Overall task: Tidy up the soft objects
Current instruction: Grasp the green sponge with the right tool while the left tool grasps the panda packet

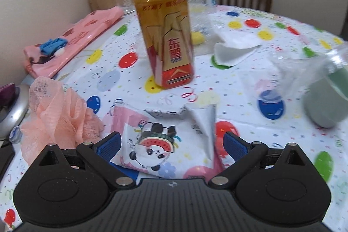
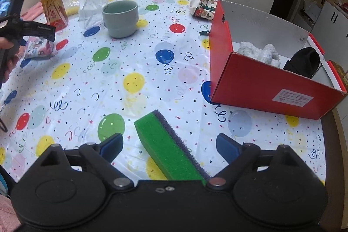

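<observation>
While the right gripper (image 2: 169, 145) stands spread wide with nothing clamped, the green foam sponge with a dark scouring face (image 2: 169, 145) lies on the balloon-print tablecloth (image 2: 130, 79) between its blue pads, touching neither, its long axis running from 5 o'clock to 11 o'clock. The red cardboard shoebox (image 2: 271, 84), at 2 o'clock, bears a white label too small to read. The left gripper (image 1: 171, 145), likewise released, straddles a panda-print soft packet (image 1: 158, 145). At 12 o'clock beyond it, an amber drink bottle (image 1: 167, 36) shows the character 东.
</observation>
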A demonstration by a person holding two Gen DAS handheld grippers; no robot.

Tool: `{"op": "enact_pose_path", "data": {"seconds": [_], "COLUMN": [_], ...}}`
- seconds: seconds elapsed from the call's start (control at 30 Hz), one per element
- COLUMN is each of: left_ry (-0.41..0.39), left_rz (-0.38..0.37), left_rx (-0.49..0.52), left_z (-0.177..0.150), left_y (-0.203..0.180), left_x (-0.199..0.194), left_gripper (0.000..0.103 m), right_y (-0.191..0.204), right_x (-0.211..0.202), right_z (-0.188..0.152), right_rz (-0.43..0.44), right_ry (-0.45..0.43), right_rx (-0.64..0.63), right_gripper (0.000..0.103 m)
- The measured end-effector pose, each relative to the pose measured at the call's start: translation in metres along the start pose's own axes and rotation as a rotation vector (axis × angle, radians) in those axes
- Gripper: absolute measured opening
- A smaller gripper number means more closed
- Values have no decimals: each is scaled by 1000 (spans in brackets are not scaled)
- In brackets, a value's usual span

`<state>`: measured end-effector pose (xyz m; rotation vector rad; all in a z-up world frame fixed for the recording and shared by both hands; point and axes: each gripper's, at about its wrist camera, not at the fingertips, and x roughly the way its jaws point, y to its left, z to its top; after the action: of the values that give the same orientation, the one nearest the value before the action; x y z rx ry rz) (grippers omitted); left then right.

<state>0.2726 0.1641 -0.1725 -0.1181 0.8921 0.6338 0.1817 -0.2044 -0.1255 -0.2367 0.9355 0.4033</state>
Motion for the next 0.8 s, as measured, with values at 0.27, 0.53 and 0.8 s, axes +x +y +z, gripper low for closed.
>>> {"op": "enact_pose_path", "data": {"seconds": [0.27,0.53,0.8], "left_ry": [44,38,14], "left_rz": [42,77,26], "left_rx": [-44,-27,5], "left_z": [3,6,3], "left_y": [-6,-12,-8], "left_x": [19,20,9], "left_gripper": [100,72,35], "right_y": [6,7,0], "right_x": [9,12,5], "right_z": [0,-2,-3], "right_rz": [-7,2,24], "right_ry": [37,56,39], "right_rx": [-67,-96,-72], "right_gripper": [78,60,41]}}
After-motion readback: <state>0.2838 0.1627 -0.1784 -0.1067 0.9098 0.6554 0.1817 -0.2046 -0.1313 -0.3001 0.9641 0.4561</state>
